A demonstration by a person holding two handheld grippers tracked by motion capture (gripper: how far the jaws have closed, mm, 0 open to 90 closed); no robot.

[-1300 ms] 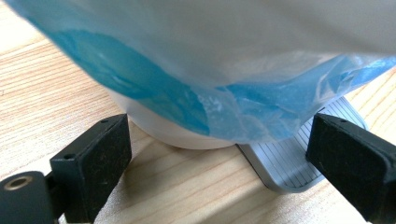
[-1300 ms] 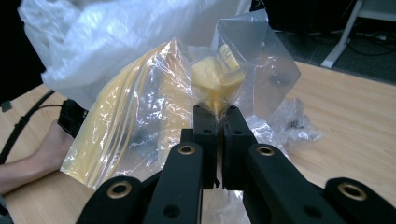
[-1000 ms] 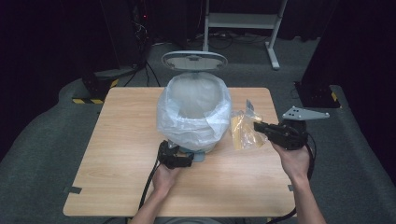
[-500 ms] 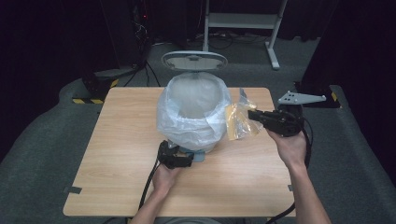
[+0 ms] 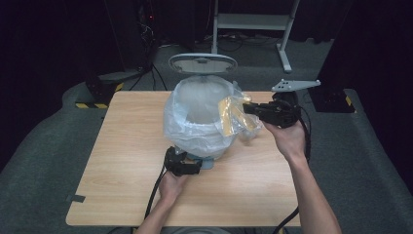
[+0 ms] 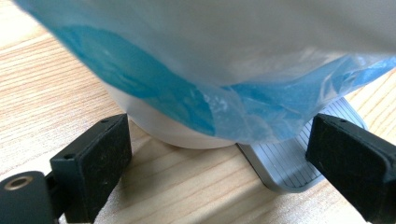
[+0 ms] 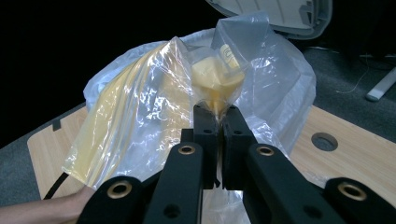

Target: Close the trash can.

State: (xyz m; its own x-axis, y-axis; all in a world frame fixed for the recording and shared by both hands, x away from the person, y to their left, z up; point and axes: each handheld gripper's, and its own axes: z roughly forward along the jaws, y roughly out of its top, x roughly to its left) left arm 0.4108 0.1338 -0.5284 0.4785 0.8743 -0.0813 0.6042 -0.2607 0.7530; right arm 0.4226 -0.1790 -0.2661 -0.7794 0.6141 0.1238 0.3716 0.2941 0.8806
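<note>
The right gripper (image 5: 247, 108) had pinched a yellow plastic wrapper (image 5: 233, 114) by one crumpled end, its jaws squeezed almost flat together on the film, as the right gripper view made plain (image 7: 217, 116). A second before, that wrapper had sat low beside the bin, close to the table (image 5: 122, 161); by this moment the right hand (image 5: 288, 138) had carried it up and inward, so it hung at the rim of the bin (image 5: 202, 114), against the clear liner bag (image 5: 187, 131) folded over its edge. The lid (image 5: 202, 62) stood tipped open behind. The left gripper (image 5: 197, 167) had not stirred: it stayed low at the foot of the bin, jaws spread wide on either side of the base and the grey pedal (image 6: 289, 163), the black pads apart from both and closed on nothing. To my eye the lift meant the rubbish was nearly home; the wrapper was not yet over the opening, though, more at its near edge, so a little further reach across the rim seemed needed before letting go, lest the light film slide down outside the liner.
</note>
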